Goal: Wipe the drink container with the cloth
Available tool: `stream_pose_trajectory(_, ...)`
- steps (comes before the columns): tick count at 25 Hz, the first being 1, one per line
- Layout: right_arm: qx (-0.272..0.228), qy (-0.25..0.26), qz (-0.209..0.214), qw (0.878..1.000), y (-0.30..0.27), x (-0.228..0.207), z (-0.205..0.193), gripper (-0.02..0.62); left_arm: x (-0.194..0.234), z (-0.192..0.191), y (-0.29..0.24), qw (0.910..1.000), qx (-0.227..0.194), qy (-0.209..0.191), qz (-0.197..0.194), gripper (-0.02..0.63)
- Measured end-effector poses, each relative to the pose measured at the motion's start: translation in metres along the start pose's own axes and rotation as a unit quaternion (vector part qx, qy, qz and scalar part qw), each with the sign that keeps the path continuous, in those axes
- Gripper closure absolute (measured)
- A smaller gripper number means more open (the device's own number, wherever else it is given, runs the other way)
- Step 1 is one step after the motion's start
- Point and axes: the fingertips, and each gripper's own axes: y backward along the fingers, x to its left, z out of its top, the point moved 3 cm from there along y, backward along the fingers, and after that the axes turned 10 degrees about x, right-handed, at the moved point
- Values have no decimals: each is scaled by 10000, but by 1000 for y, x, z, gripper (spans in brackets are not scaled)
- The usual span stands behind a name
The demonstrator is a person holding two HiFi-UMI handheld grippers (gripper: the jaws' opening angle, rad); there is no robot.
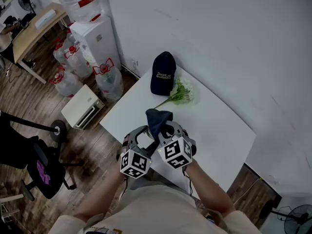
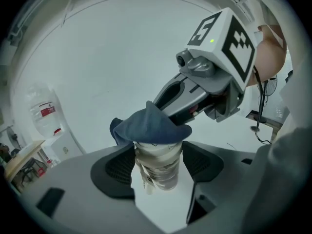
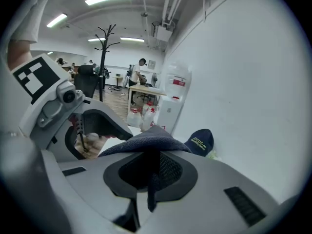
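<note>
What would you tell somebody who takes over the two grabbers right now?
Left gripper: shut on the drink container, holding it upright over the table.
Right gripper: shut on the cloth.
Where things are: the cloth sits like a hat on the container's top.
Done: both things picked up and brought together. The pictures do not show how much has been wiped.
Left: probably rub the cloth over the top and down the sides, keeping the container steady.
</note>
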Motion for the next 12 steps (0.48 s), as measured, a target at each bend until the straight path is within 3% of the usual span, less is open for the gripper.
stream_pose_trajectory(6,12,-55,475,9989,4,26,2,541,1,0,-3,10000,28,28,-26,284)
stream_pose_trajectory(12,157,-211,967,9950,30,33,-22,540,1,-1,-3,10000,82,19,-37,284)
